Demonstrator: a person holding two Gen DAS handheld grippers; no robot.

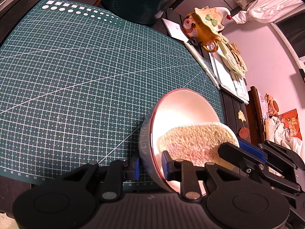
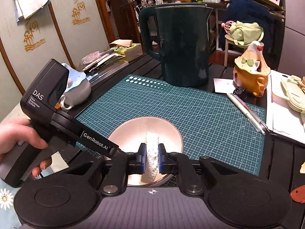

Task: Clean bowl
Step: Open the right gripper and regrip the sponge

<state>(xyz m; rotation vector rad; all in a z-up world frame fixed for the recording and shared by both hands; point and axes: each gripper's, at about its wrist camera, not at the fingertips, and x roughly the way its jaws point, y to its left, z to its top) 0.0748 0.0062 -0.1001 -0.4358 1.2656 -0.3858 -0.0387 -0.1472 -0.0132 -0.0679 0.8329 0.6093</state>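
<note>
A: Where is the bowl (image 2: 146, 131) sitting?

B: It is resting on the green cutting mat (image 1: 76, 76), near the mat's front edge, and in the left wrist view it is tipping up on its side.

A: What is the left gripper (image 1: 149, 164) doing?

B: Its two blue pads are pinching the bowl's rim, one pad (image 1: 136, 167) outside the wall and the other inside. In the right wrist view the left gripper (image 2: 114, 148) is reaching in from the left, with a hand (image 2: 21, 139) wrapping its handle.

A: And the right gripper (image 2: 151, 157)?

B: It is squeezing a pale sponge (image 2: 152, 152) between its narrow jaws, and the sponge is standing on edge inside the bowl, pressing against the inner surface.

A: What else is lying around?

B: A dark kettle (image 2: 183, 45) is standing at the mat's far edge, a pen (image 2: 247, 114) is lying along its right side, and an orange lidded mug (image 2: 251, 70) is sitting beyond the pen.
</note>
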